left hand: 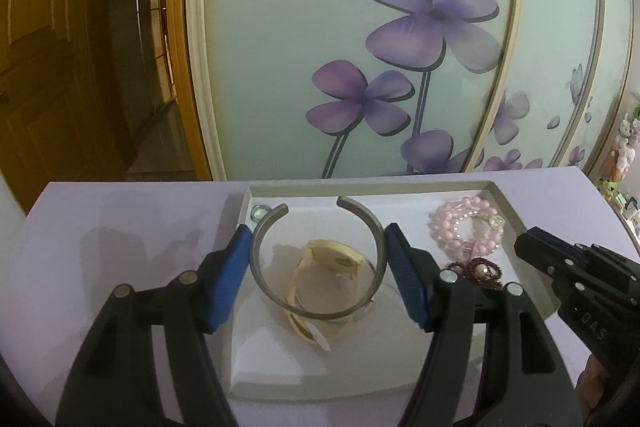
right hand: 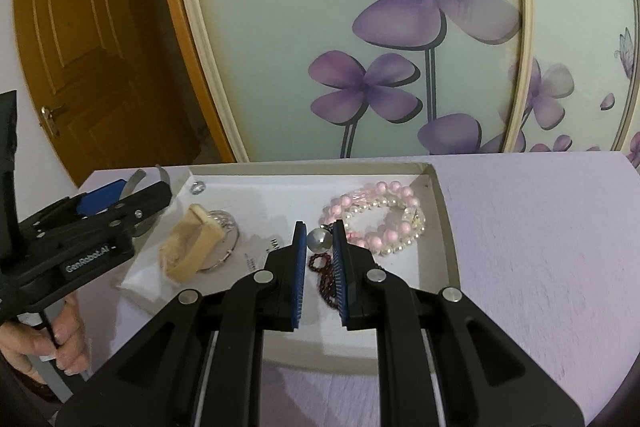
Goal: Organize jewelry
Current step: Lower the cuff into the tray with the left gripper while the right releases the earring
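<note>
My left gripper [left hand: 316, 231] is shut on a grey metal cuff bracelet [left hand: 318, 311], held by its two sides above the white tray [left hand: 280, 379]. Under it lie a cream watch [left hand: 320, 263] and a thin silver ring bangle. My right gripper [right hand: 319, 227] is shut on a silver-grey pearl bead [right hand: 319, 240] of a dark red beaded necklace [right hand: 322, 277] that lies in the tray [right hand: 444, 227]. A pink and white bead bracelet pile [right hand: 380, 219] lies just right of it, also in the left wrist view [left hand: 466, 225].
The tray sits on a lilac table [right hand: 540, 267]. A small silver ring [left hand: 260, 212] lies in the tray's far left corner. A printed card [right hand: 260, 251] lies on the tray floor. A glass wardrobe door with purple flowers [right hand: 400, 27] stands behind.
</note>
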`<state>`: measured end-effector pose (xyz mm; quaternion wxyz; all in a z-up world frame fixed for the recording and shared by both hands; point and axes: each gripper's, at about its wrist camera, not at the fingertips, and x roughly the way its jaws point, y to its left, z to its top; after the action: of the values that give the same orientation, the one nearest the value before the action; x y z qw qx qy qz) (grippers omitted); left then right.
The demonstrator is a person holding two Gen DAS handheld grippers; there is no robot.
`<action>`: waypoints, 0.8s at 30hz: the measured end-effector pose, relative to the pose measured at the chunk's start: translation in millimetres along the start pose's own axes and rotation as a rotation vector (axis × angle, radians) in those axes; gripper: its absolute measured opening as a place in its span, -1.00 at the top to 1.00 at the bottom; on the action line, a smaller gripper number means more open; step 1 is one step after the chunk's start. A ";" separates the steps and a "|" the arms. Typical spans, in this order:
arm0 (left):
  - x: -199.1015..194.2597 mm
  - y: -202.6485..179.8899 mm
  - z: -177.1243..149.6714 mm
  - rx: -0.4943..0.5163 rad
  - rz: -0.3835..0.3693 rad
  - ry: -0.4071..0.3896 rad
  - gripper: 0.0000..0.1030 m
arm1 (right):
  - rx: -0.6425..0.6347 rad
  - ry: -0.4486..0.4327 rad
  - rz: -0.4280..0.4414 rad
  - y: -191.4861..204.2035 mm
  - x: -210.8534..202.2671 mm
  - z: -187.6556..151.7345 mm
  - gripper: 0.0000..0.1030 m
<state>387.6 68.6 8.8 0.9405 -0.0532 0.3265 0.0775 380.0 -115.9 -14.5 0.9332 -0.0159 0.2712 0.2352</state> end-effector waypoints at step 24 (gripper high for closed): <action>20.6 1.5 -4.9 -0.007 -0.005 0.022 -0.30 | -0.008 0.017 0.003 0.3 21.4 -3.8 0.73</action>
<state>400.4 71.6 -7.9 0.9369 -0.0584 0.3363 0.0756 393.9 -107.0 -28.7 0.9304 -0.0212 0.2783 0.2375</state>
